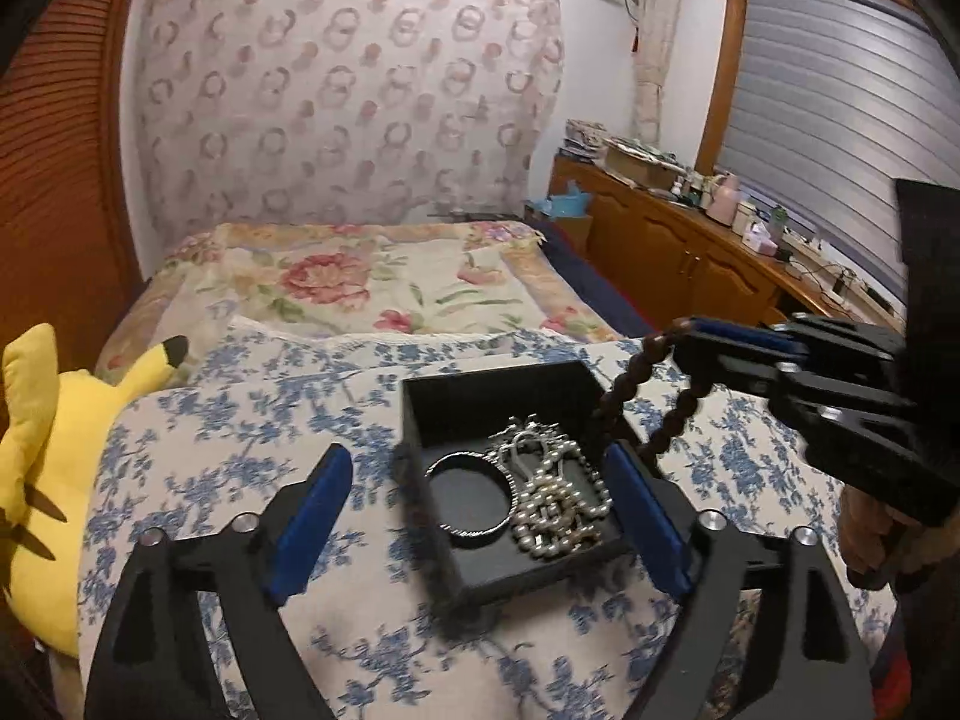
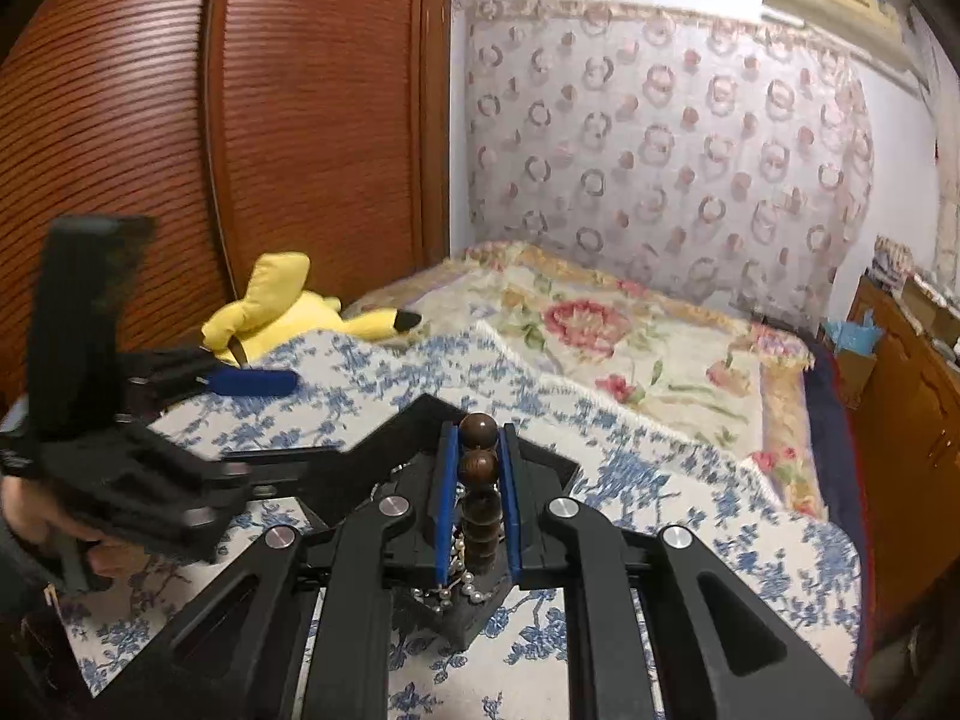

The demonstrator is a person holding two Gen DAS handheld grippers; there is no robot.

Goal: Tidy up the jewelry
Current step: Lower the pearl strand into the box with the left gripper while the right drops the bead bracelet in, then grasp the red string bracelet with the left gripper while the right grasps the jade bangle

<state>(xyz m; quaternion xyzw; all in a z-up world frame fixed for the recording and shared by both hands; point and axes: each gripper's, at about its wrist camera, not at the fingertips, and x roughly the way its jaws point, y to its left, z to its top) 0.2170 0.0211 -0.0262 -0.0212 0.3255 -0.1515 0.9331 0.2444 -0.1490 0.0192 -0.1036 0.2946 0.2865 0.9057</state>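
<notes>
I am holding my left tongs (image 1: 474,504) spread wide, their blue pads flanking a black jewelry box (image 1: 510,468) that is sitting on the blue-flowered bedspread (image 1: 240,432). The box's near wall is blurring in the left wrist view, and its base is being cut off behind my tongs. Inside it, a silver bangle (image 1: 471,501) is lying flat beside a heap of pearl necklace (image 1: 558,510); a silvery piece above the pearls is too tangled to make out.

My right tongs (image 2: 477,498) are clenching a dark wooden bead bracelet (image 2: 480,480), which is hanging in a loop over the box's right rim. From the right wrist view, most of the box is hiding beneath those tongs, with only a few pearls (image 2: 462,576) showing below.

A yellow Pikachu plush (image 1: 54,468) is lying at the bed's left edge, partly cut off by the picture. Beyond the box, the floral quilt (image 1: 372,288) is stretching open toward the curtain (image 1: 348,96). To the right, a wooden cabinet (image 1: 678,246) is running along the bed's side, its cluttered top hard to read.
</notes>
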